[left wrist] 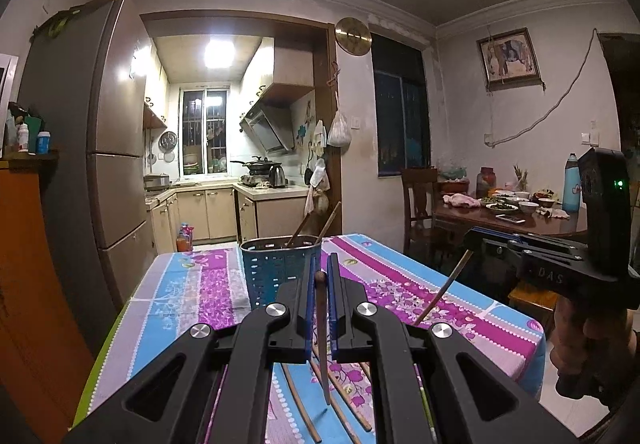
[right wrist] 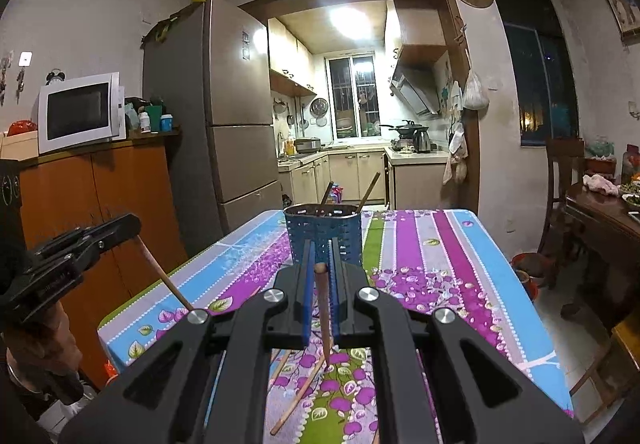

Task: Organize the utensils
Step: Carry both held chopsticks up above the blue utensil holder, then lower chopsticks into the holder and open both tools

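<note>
A blue perforated utensil holder point(left wrist: 278, 268) point(right wrist: 323, 238) stands on the floral tablecloth with two brown chopsticks leaning in it. My left gripper point(left wrist: 320, 276) is shut on a brown chopstick point(left wrist: 322, 332) that hangs down between the blue pads, just in front of the holder. My right gripper point(right wrist: 320, 268) is shut on another brown chopstick point(right wrist: 325, 316), also near the holder. Each gripper shows in the other's view: the right gripper point(left wrist: 474, 240) and the left gripper point(right wrist: 128, 228), each with its stick slanting down. Several loose chopsticks point(left wrist: 340, 404) point(right wrist: 300, 392) lie on the cloth below the grippers.
The table point(left wrist: 420, 284) has its right edge near a dark dining table point(left wrist: 520, 224) with bowls, a chair and a blue bottle. An orange cabinet point(right wrist: 100, 204) with a microwave and a tall fridge point(right wrist: 224, 124) stand to the left. The kitchen lies beyond.
</note>
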A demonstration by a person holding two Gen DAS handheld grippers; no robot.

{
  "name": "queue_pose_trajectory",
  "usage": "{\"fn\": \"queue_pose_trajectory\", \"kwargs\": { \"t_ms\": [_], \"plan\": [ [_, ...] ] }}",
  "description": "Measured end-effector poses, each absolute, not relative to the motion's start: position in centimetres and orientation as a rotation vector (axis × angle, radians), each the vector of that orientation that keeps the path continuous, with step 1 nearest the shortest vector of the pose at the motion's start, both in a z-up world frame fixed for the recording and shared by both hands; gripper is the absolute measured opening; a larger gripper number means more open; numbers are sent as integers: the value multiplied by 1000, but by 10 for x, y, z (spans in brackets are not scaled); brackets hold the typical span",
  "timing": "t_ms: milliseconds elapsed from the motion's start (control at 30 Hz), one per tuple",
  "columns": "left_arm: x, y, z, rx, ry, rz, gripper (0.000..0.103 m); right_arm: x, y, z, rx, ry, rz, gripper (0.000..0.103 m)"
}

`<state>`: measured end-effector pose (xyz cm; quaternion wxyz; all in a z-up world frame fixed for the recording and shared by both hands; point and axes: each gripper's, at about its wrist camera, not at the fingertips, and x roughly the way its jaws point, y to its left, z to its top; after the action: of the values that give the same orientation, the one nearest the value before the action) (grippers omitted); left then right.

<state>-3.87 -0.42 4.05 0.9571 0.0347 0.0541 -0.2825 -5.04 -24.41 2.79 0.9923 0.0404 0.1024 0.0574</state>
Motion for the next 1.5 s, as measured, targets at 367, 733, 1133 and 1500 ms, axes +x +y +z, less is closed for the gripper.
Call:
{"fn": "queue_pose_trajectory", "kwargs": {
  "t_ms": [367,733,1133,1500],
  "plan": [
    [-5,1,54,18,131,-602,7,-25,-247,48,70,213,148,5],
    [12,-2,55,20,140,-596,7,2,-247,59,70,228,172,5],
    [109,-22,176,28,-65,-559,7,67,-258,187,45,-14,161,5],
    [224,-69,177,45,-35,-538,7,195,-292,182,187,-3,100,5]
  ]
}}
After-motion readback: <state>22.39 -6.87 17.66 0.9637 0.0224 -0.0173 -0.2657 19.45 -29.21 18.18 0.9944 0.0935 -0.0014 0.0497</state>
